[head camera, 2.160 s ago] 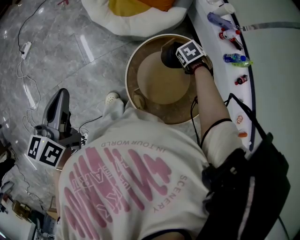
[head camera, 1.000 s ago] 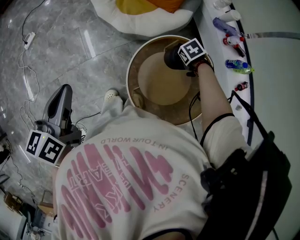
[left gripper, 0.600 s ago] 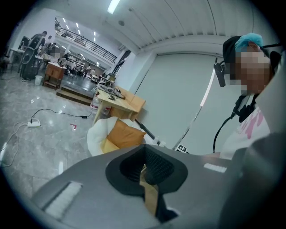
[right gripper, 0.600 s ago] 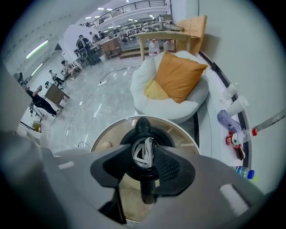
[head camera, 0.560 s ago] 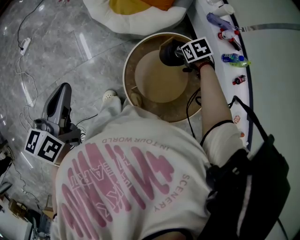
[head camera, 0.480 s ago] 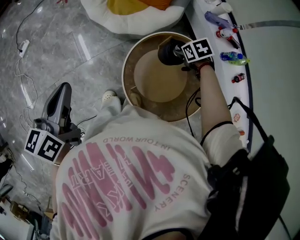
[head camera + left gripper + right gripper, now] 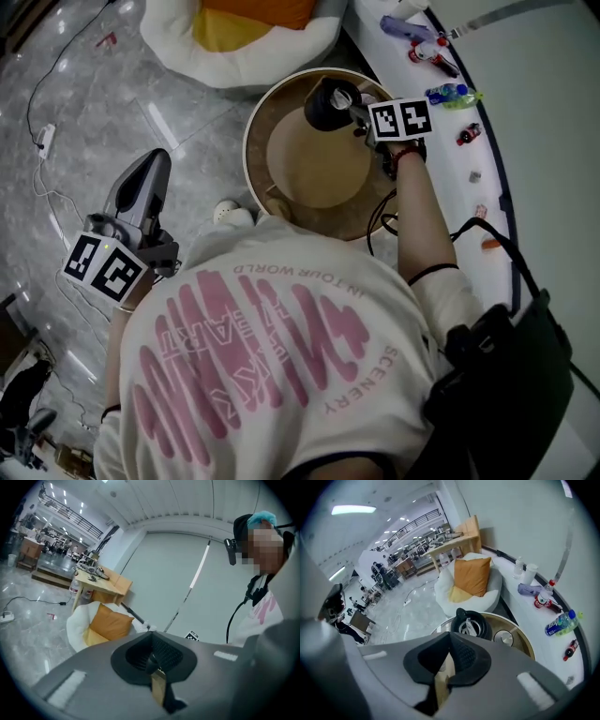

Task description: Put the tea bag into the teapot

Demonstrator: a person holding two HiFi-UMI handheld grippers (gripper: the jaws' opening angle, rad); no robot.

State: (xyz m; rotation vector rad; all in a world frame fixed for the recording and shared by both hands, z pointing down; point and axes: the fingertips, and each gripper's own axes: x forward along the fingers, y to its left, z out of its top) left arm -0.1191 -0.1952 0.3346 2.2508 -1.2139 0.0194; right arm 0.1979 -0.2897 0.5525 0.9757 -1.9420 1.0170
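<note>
The black teapot (image 7: 325, 103) stands at the far side of the round wooden table (image 7: 255, 150), its top open. In the right gripper view a pale tea bag (image 7: 469, 626) lies inside the teapot (image 7: 459, 620). My right gripper (image 7: 358, 112) hangs just right of the pot, and its jaws (image 7: 450, 644) are shut with nothing between them. My left gripper (image 7: 153, 169) is held low at the left over the floor, far from the table. It points up into the room and is shut (image 7: 152, 654) on nothing.
A round metal lid (image 7: 504, 637) lies on the table beside the pot. A white chair with an orange cushion (image 7: 234, 28) stands behind the table. Bottles (image 7: 450, 94) line the white ledge on the right. Cables (image 7: 47, 141) trail over the grey floor.
My right gripper has drawn back to the right from over the teapot, so the pot's open top now shows. My left gripper has lifted a little and shifted right.
</note>
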